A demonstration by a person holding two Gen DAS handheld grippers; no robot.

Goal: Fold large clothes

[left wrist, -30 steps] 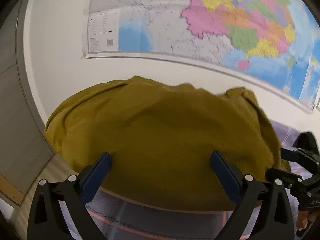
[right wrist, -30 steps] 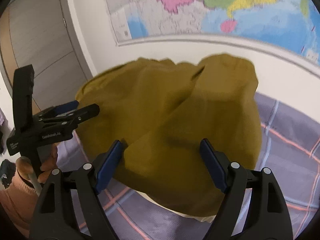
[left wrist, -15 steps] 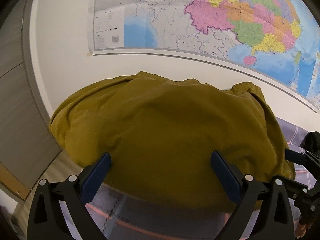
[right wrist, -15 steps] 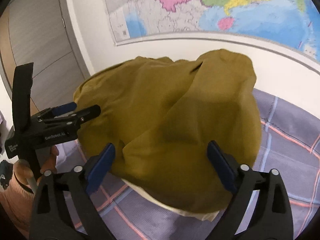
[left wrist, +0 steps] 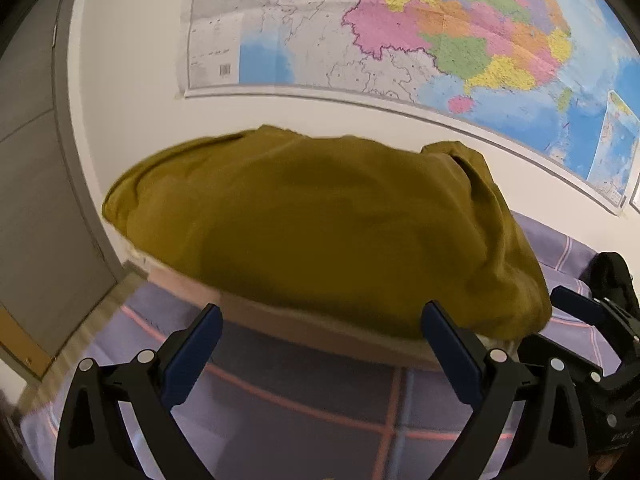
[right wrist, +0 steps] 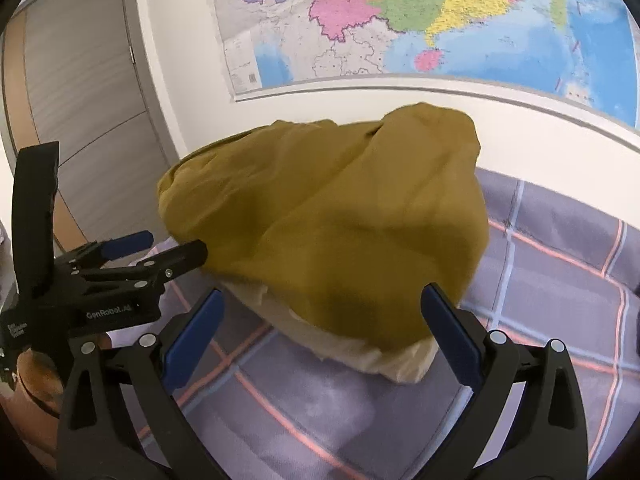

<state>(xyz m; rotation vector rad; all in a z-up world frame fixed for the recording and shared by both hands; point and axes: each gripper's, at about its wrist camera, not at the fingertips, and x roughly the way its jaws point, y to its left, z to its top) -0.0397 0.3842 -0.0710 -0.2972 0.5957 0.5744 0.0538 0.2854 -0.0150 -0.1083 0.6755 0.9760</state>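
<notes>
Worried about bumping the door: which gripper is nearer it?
Left. The left gripper sits at the door end of the garment; the right gripper, jaws opening, nothing between them, faces the garment's middle.

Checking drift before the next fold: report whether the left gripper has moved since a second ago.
Yes. The left gripper has backed away: the mustard garment, formerly between its fingers, now lies ahead of them, with checked cloth below.
</notes>
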